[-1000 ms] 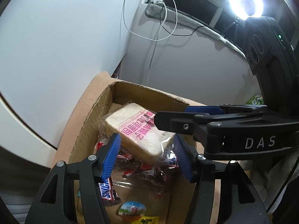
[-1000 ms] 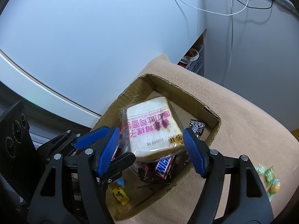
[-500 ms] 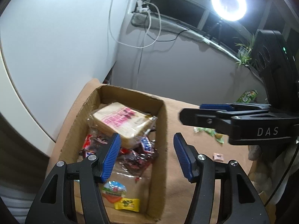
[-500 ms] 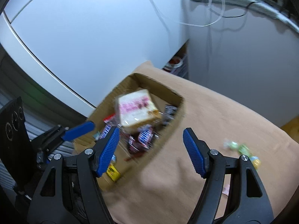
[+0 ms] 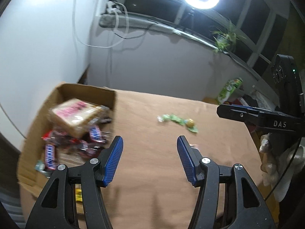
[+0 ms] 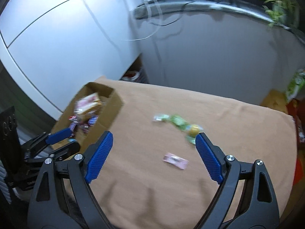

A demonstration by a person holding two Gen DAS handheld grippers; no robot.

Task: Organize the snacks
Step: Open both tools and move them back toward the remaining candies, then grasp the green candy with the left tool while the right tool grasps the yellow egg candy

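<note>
1. R gripper (image 6: pixel 154 152): jaws wide, just been opening, nothing between; hung over cloth (image 6: pixel 238 118), pink sachet (image 6: pixel 175 160) below.
2. L gripper (image 5: pixel 150 159): about half open, empty; box (image 5: pixel 112 103) to its left.
3. Step, judged: fetch next loose snack. Best w/ pads straddling sachet flat on cloth, closing gently; thin wrapper may slip.
4. Green candies (image 6: pixel 178 123): loose on cloth, mid-table, apart from box.
5. Box held: bread pack (image 5: pixel 76 114) on top, choc bars (image 5: pixel 50 155) under, small sweets at near end. Blurred.
</note>
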